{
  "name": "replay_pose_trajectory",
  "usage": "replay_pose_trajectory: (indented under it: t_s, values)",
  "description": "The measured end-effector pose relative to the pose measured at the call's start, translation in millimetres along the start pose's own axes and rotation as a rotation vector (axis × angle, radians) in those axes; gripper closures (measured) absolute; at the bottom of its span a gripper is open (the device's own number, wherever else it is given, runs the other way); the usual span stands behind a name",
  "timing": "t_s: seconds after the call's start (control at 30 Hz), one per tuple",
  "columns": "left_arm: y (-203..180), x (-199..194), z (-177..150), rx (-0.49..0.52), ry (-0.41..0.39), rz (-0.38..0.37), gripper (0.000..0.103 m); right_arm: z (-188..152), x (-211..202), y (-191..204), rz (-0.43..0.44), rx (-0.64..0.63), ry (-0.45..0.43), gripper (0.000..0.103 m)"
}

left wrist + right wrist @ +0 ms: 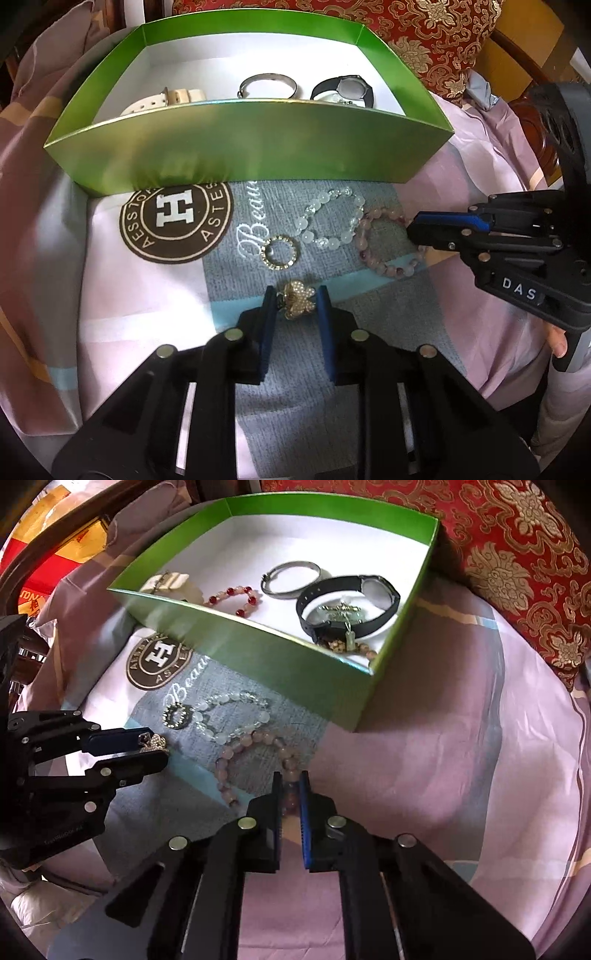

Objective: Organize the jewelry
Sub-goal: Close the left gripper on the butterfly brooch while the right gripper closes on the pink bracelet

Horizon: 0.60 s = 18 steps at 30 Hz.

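Left claw (297, 295), low centre of its view: closed on gold beaded brooch (297, 301). Right claw (291, 779), low centre: clamped narrow on pink bead bracelet (236, 751) lying on the patterned cloth (443, 757). Beyond: clear bead bracelet (332, 218), rhinestone ring (279, 253). Farthest, upper frame: green box (258, 147) containing black watch (347, 598), silver bangle (291, 578).

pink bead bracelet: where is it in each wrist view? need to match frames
Left wrist view: the pink bead bracelet lies right of centre on the cloth, its right side held by the right gripper.
Right wrist view: low centre, its near end between the right gripper's fingers.
Shared landmark: the green box, behind the bracelet in both views.
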<state>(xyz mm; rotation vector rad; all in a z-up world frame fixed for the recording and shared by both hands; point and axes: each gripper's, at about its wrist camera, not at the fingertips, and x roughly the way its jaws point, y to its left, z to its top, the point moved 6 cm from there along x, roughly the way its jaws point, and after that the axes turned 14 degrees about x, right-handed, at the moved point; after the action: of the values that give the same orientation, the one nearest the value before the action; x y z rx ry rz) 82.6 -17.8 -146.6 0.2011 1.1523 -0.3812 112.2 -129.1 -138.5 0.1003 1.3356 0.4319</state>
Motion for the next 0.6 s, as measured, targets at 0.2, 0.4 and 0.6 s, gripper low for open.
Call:
replay_pose_trajectory:
  t_s: [0.2, 0.4, 0.6]
  values:
    - [-1, -13, 2, 0.006, -0.026, 0.01, 0.081, 4, -18, 0, 0.037, 0.019, -0.033, 0.095]
    - [-1, -24, 5, 0.011, -0.049, 0.017, 0.081, 10, -26, -1, 0.058, 0.023, -0.056, 0.095]
    - [-2, -16, 2, 0.01, -0.027, 0.012, 0.081, 7, -9, -8, 0.02, 0.02, -0.011, 0.085]
